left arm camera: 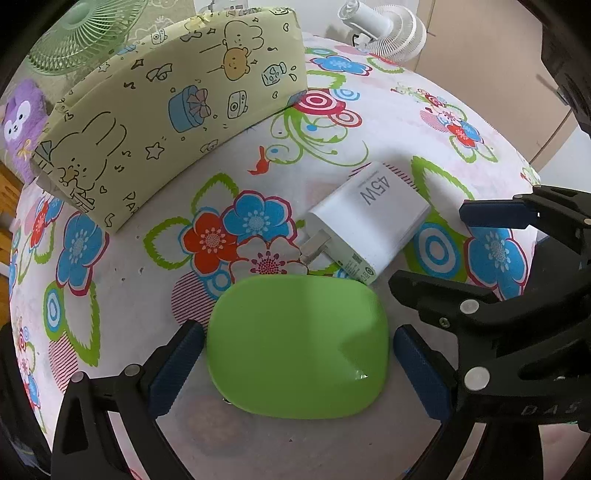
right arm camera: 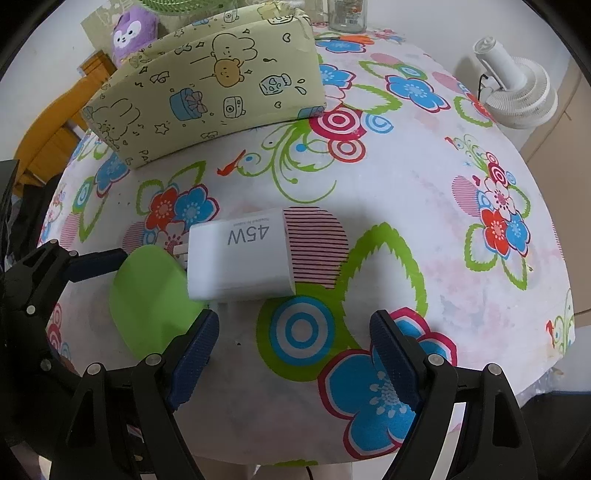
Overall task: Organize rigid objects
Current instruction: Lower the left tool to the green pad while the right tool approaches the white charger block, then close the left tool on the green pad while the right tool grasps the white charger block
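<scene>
Only the right wrist view shows a glass jar (right arm camera: 347, 14) — behind the box (right arm camera: 207, 92).

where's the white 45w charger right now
The white 45W charger lies flat on the floral tablecloth, just ahead of the open right gripper, its prongs toward the green rounded object on its left.

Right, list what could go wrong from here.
1. The left gripper straddles the smooth green case, pads apparently not yet touching; it may slip when squeezed.
2. The white charger lies right against the case; lifting could drag it.
3. The open right gripper hovers close by; the two grippers could collide.
</scene>
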`<state>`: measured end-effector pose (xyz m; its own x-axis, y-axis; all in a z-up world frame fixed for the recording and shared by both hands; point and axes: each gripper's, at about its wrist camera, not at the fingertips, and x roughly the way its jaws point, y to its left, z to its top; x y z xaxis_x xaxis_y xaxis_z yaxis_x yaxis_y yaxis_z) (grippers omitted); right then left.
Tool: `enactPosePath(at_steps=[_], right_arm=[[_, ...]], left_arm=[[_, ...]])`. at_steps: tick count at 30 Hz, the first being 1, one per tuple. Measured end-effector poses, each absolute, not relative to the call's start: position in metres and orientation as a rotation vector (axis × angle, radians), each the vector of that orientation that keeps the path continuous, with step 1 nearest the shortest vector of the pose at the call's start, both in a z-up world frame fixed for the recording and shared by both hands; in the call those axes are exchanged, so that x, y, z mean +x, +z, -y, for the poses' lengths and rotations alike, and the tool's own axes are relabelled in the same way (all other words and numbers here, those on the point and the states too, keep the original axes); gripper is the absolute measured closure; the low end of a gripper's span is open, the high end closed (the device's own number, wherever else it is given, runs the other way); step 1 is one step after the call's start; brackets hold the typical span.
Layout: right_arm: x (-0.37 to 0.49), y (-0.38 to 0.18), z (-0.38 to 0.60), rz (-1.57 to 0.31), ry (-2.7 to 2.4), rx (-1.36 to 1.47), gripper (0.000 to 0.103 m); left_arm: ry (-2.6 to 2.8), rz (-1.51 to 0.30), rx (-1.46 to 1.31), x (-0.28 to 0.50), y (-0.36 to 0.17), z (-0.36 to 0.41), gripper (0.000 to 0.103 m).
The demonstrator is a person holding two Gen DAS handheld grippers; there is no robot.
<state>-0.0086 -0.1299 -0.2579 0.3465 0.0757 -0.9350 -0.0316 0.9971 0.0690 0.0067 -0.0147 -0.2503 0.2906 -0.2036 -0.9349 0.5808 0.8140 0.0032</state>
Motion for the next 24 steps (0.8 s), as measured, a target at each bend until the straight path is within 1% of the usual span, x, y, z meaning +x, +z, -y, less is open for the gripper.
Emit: enactPosePath(at_steps=[3, 5, 6, 14, 24], right_arm=[[-0.008, -0.258, 0.127, -1.217, 0.078, 0.033, 0.017], [-0.008, -0.257, 0.126, -1.216, 0.080, 0.027, 0.017], [-0.007, -0.256, 0.126, -1.217, 0.081, 0.025, 0.017], [-0.002, -0.251, 0.118, -1.211, 0.103, -0.006, 0.017], [0.012, -0.253, 0.101, -1.212, 0.155, -0.043, 0.017]], left_arm=[[-0.539, -1.161, 0.375, 0.005, -0.250, 0.013, 0.002], [-0.545, -1.155, 0.378, 0.002, -0.247, 0.012, 0.006], [-0.546, -1.152, 0.376, 0.001, -0.246, 0.012, 0.007], [-0.517, -1.171, 0.342, 0.001, -0.240, 0.004, 0.008], [-0.425, -1.170, 0.291, 0.005, -0.231, -0.024, 0.008]])
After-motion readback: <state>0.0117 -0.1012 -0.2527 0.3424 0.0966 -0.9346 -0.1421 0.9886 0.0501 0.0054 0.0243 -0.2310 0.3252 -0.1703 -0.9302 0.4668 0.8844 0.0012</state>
